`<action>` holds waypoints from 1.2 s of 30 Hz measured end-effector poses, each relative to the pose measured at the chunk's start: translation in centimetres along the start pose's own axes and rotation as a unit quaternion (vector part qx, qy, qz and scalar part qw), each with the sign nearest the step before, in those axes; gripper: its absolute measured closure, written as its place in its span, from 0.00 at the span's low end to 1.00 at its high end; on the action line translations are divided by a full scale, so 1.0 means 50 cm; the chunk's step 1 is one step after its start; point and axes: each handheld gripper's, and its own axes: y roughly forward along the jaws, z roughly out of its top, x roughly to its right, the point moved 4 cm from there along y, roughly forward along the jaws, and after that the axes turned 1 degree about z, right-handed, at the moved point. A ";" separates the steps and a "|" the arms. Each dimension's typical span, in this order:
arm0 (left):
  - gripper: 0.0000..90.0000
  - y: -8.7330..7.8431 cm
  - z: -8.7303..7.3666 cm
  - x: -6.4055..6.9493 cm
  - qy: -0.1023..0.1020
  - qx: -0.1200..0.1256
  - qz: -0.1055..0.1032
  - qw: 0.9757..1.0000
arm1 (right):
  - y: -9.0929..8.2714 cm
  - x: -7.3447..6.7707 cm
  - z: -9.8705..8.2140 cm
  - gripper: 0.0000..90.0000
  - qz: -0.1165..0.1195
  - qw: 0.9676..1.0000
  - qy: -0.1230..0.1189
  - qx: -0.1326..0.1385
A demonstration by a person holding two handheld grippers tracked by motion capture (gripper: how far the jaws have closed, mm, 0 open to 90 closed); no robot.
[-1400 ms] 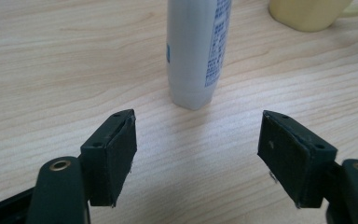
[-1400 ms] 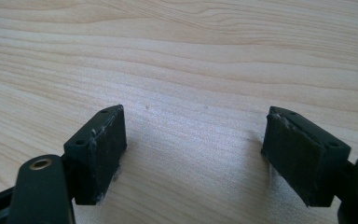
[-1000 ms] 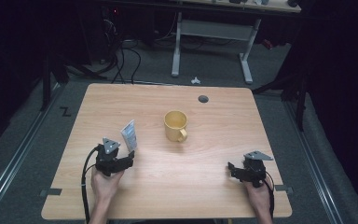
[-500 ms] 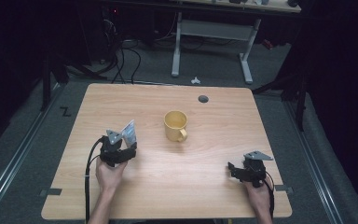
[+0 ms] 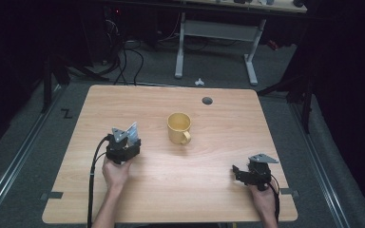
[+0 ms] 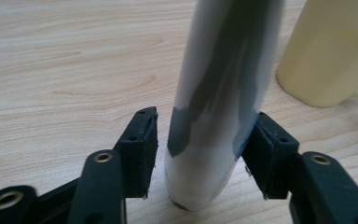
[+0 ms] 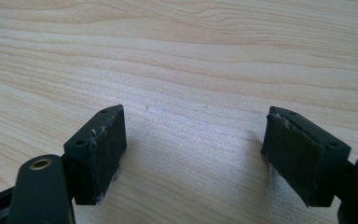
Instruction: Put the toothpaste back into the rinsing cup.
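Your left gripper (image 6: 205,144) has its jaws around a white-and-grey glossy packet (image 6: 223,93) standing upright on the tabletop (image 5: 209,171), left of centre, with the yellow mug (image 5: 179,128) just beside it toward the middle. The jaws have just been closing, packet between them. In the left gripper view the right-hand pad (image 6: 261,154) looks in contact with the packet's side; the left-hand pad (image 6: 142,149) shows a thin gap, so I'd call it about half closed and not yet clamped. Handling, as a judgement: the packet looks light, thin-walled and shiny, so expect it to be slippery and to crush or buckle if you squeeze hard. It stands on a narrow rounded base, so a one-sided push from the touching pad could tip it toward the mug. Take it low, near where the pads sit now, across the body where it's fullest, and close just enough to stop slip. Whether it's full or empty I can't tell. Your right gripper (image 7: 200,154) rests near the front right corner of the tabletop, well apart from packet and mug, jaws spread wide with bare wood between the pads, holding nothing and touching nothing but possibly the table.
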 end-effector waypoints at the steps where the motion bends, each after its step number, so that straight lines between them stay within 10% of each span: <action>1: 0.58 0.000 0.000 0.001 0.001 0.003 -0.001 1.000 | 0.000 0.000 0.000 0.24 0.000 1.000 0.000 0.000; 36: 0.70 -0.042 0.035 0.014 0.040 0.014 -0.046 0.998 | 0.000 0.000 0.000 0.24 0.000 1.000 -0.001 0.000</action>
